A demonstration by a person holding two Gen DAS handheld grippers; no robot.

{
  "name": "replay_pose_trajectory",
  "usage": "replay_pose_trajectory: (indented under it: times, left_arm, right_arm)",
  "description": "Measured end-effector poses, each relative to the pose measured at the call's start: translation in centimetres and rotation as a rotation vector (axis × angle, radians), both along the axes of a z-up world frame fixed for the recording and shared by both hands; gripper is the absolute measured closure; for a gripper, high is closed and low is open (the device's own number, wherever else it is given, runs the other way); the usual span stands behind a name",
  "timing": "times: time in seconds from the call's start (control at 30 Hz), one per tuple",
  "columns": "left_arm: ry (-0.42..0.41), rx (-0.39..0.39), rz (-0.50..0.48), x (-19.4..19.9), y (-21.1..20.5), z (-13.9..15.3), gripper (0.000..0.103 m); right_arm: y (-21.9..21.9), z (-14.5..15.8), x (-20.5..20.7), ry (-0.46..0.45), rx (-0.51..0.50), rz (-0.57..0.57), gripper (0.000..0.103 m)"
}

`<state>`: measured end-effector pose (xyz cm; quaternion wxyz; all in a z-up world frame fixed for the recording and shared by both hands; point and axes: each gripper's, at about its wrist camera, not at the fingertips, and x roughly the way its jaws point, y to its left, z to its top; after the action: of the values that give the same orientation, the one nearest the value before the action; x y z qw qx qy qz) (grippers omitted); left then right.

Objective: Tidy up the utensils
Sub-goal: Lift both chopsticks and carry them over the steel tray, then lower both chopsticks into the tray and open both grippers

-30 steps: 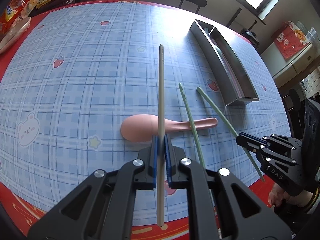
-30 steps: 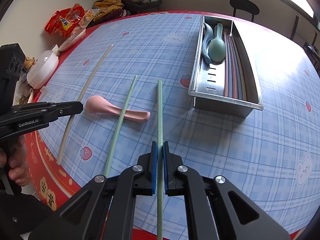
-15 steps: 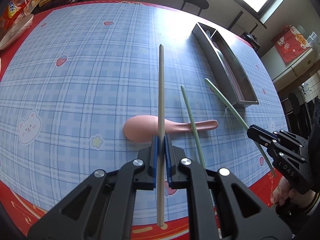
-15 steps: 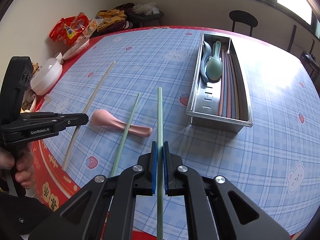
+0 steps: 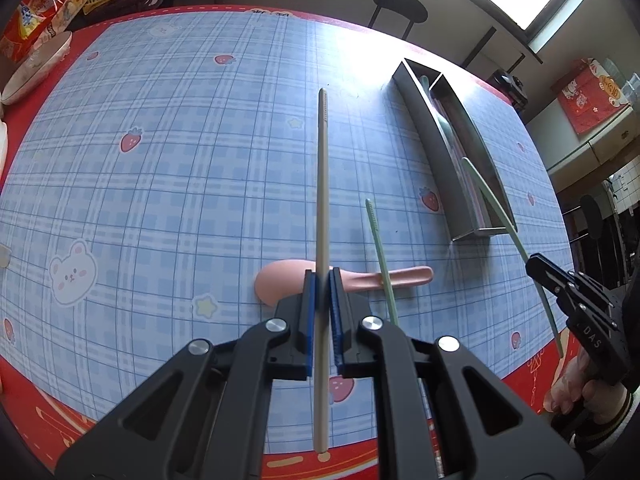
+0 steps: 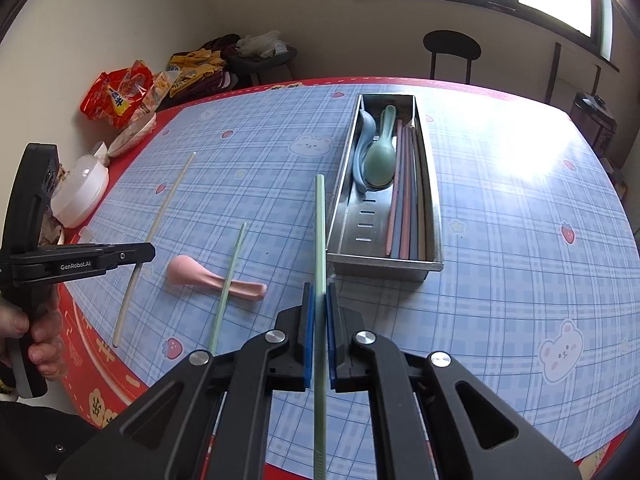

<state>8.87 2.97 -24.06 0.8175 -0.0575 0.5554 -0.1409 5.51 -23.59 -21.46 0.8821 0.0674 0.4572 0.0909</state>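
Across the plaid desk (image 6: 500, 240), left tongs (image 5: 321, 280) clamp a cream chopstick (image 5: 322, 184), right tongs (image 6: 319, 292) clamp a green chopstick (image 6: 319, 232) near the tray (image 6: 434, 216): keep it parallel to the tray's long slot before lowering.

Right gripper (image 6: 319, 292) clamps green chopstick (image 6: 319, 232) beside steel tray (image 6: 434, 216).

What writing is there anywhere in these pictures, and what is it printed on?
"GenRobot.AI": white letters on the side of the left gripper.
"DAS": the letters that show on the side of the right gripper; the rest is hidden.
Snack bags: printing too blurred to read.
Red table border: yellow characters, too distorted to read.
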Motion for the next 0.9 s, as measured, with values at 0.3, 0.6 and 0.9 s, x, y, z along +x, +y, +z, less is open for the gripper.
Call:
replay_pose_trajectory:
  times: [0.3,0.6,0.9]
  left_arm:
    - [-0.019,-0.02,-0.051,2.1,-2.5,1.6,0.092]
    - [0.016,-0.082,-0.091,5.9,-6.9,2.5,0.092]
    - [0.054,-0.149,-0.123,12.0,-12.9,2.7,0.092]
  right_arm:
    - [-2.8,0.6,1.1,-0.004,-0.001,-0.089,0.097]
    - [-4.0,0.6,3.5,0.005,0.005,-0.123,0.097]
    - [-4.5,0.7,6.9,-0.007,0.004,-0.142,0.097]
